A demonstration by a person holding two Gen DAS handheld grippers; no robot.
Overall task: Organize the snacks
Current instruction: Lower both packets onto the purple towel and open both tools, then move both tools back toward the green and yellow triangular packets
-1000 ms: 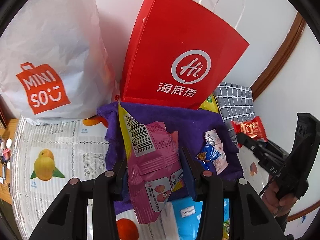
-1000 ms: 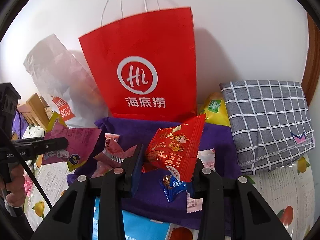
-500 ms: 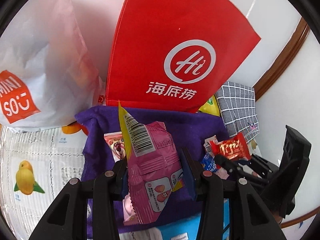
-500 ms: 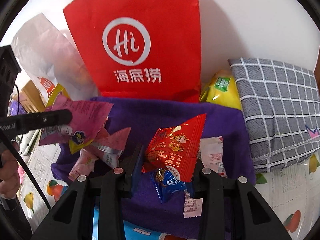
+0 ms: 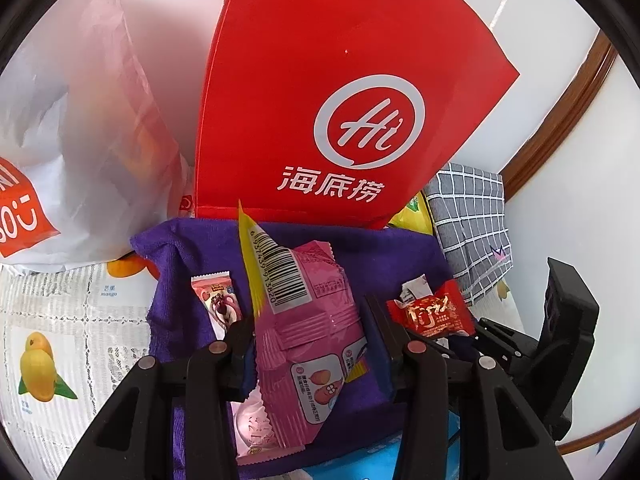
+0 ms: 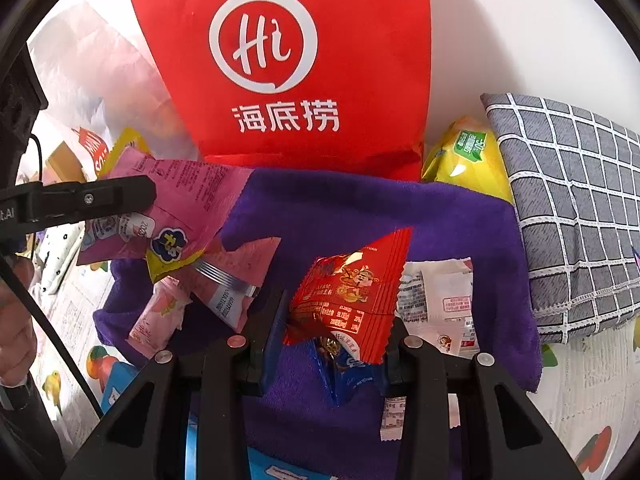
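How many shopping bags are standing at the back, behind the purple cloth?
2. The red paper bag stands upright right behind the purple cloth. The white plastic bag with an orange logo sits to its left. More could be hidden behind them.

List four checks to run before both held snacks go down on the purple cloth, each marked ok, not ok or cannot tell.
1. Left gripper holds the pink packet: ok.
2. Right gripper holds the red packet: ok.
3. Bare purple cloth under the red packet: not ok, a blue sweet lies there.
4. Red bag standing upright behind: ok.
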